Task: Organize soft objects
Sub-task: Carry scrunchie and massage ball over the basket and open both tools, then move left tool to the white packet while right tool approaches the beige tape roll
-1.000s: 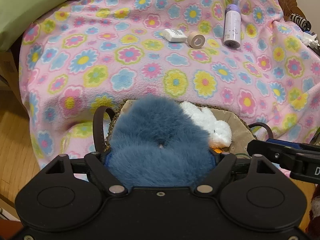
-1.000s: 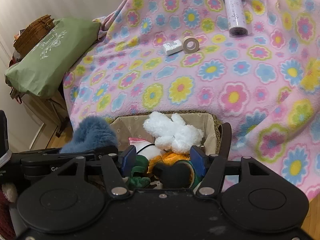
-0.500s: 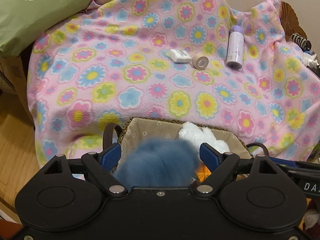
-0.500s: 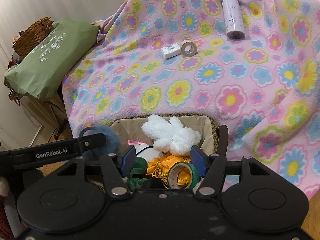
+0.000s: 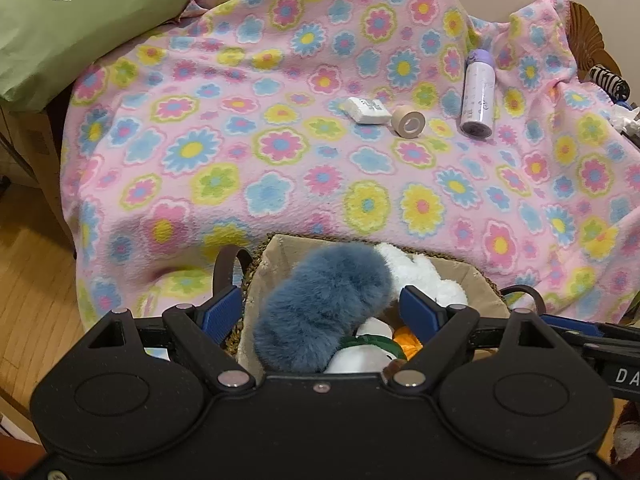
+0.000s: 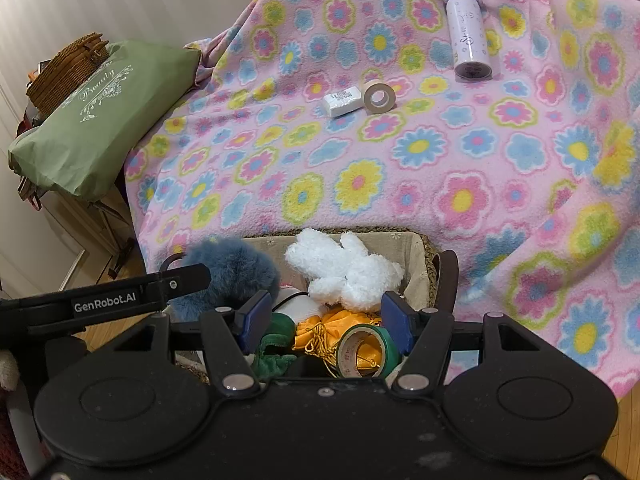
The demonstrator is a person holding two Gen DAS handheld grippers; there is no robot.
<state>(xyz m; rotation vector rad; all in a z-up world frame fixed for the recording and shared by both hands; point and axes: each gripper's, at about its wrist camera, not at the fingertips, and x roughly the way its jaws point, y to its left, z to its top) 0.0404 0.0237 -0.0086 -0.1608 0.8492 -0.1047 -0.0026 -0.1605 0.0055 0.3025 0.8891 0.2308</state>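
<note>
The fluffy slate-blue fur plush lies in the woven basket with a beige cloth lining, leaning on its left wall beside the white fleecy stuffed toy. The left tongs stand released: their jaws have just been opening, and the blue pads now sit apart from the fur on both sides, with the plush between them but not pressed. So the step in hand looks like the drop-off of this plush, essentially done.

The right tongs hover over the basket's near end, part open and grasping nothing; between their pads show a green plush piece, a yellow-orange cloth pouch with a cord and a green-edged roll of tape, all lying loose inside the basket.

On the pink fleece blanket printed with flowers, which covers the piece of furniture behind the basket, remain only 3 hard-looking things: a white wrapped bar, a small beige tape roll and a lilac-capped white bottle lying on its side. No further soft object is visible there.

Next, I judge, the left tongs need to lift clear without snagging the long fur, then settle the plush lower if it rides above the rim.
</note>
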